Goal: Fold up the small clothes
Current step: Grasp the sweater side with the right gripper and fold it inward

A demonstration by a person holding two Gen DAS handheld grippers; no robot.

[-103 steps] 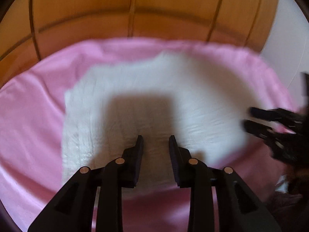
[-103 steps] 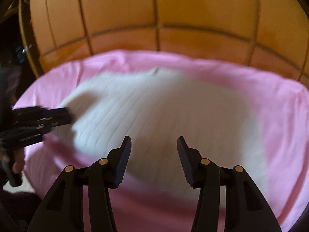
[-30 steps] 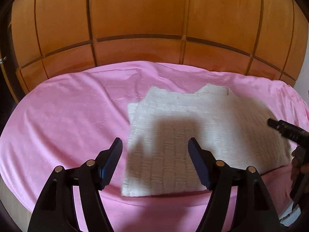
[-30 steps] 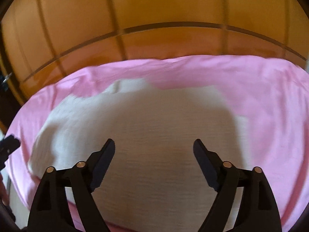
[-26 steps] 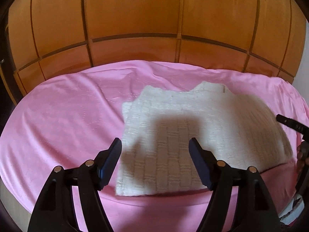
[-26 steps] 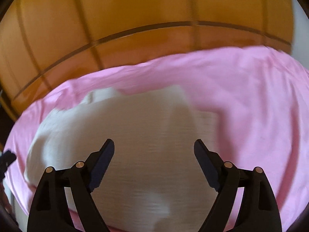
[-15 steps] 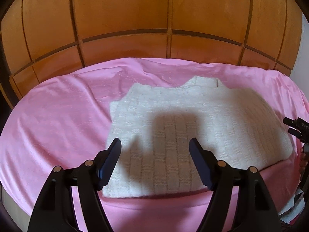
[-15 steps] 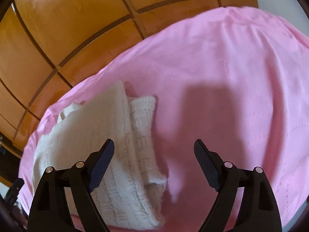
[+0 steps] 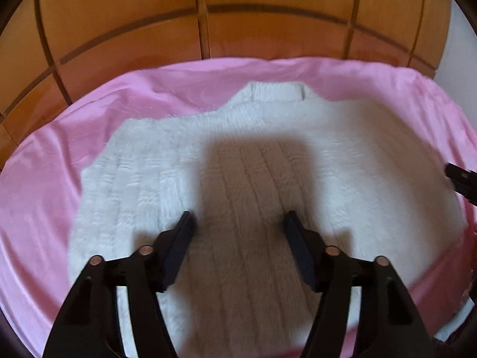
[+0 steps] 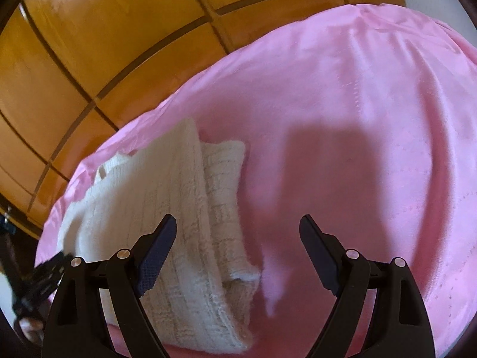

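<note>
Left hand-held gripper (image 9: 238, 219): jaws stand apart, nothing clamped; they have just been closing a little, with only the sweater's surface seen below the gap between them
Left fingers (image 9: 179, 247): dark pads, pointing down over the middle of the knit, their shadow falling just ahead of them on the fabric
Cream knitted sweater (image 9: 268, 155): lies folded flat on the pink sheet, right under and ahead of the left hand-held gripper; its ribbed collar (image 9: 275, 91) points to the far side, away from the fingers
Sweater edges, left wrist view: the left edge lies left of the left finger, the right edge reaches nearly to the tip of the other tool at the right rim; the picture is blurred, so the weave is hard to read
Pink sheet (image 9: 38, 185): covers the bed all round the sweater, with soft creases
Wooden panelled wall (image 9: 125, 24): stands beyond the far edge of the sheet
Right hand-held gripper (image 10: 238, 229): jaws wide, empty, hovering over the sweater's right edge and bare sheet
Sweater, right wrist view (image 10: 167, 208): sits below the left finger and to its left, layered, with a folded flap (image 10: 223, 185) showing at its edge; the right finger is over pink sheet only
Shadow on sheet (image 10: 342, 161): lies ahead of the right finger
</note>
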